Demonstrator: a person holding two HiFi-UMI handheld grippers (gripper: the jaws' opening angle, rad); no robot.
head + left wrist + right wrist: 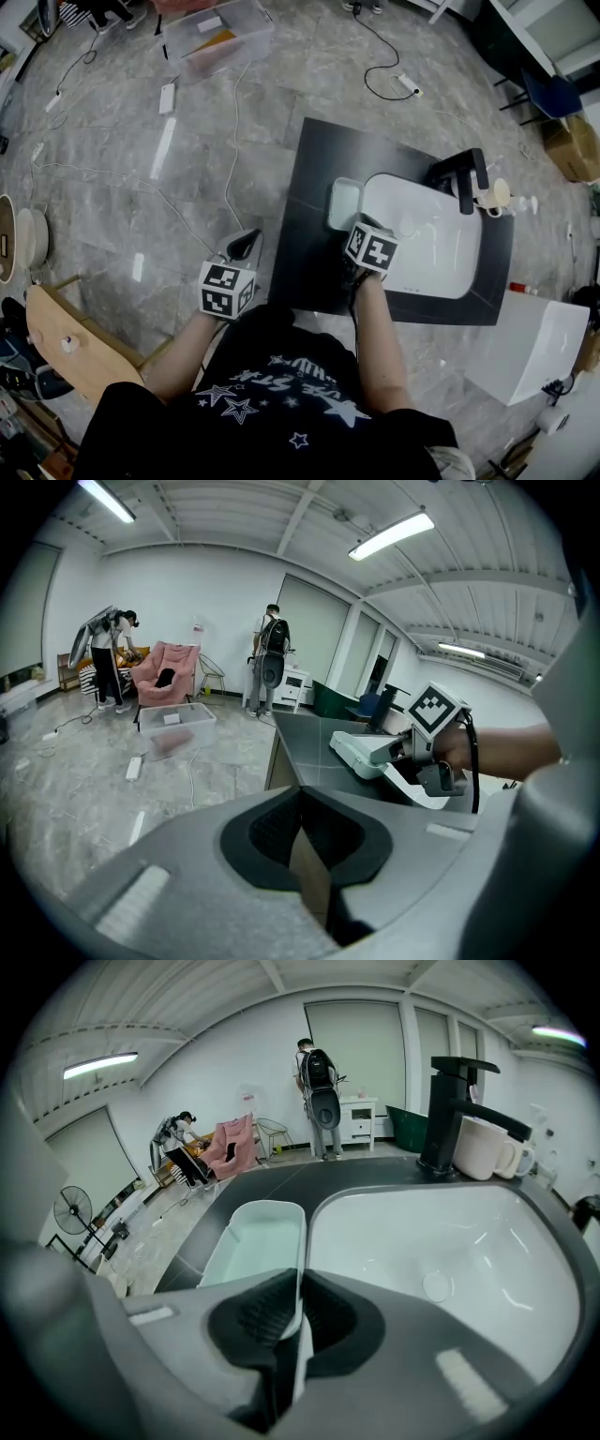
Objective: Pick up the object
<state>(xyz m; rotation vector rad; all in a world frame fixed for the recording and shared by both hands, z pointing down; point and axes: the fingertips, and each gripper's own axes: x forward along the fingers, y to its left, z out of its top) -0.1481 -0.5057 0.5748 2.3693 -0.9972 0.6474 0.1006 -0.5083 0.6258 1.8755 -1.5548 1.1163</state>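
Observation:
A pale green rectangular tub (344, 203) stands on the black counter (309, 225), right beside the left rim of a white sink (441, 258). My right gripper (360, 225) comes down on the tub's near right corner. In the right gripper view the tub's (251, 1241) thin right wall runs up between the two black pads, and the right gripper (298, 1286) is shut on that wall. My left gripper (246, 243) hangs off the counter's left edge, over the floor. Seen from its own camera, the left gripper (300, 797) is shut with nothing in it.
A black tap (464, 173) and a white mug (494, 195) stand behind the sink. On the grey floor lie cables and a clear plastic box (216, 37). A wooden chair (66, 347) is at my left, a white cabinet (530, 347) at my right. Two people (272, 658) stand far off.

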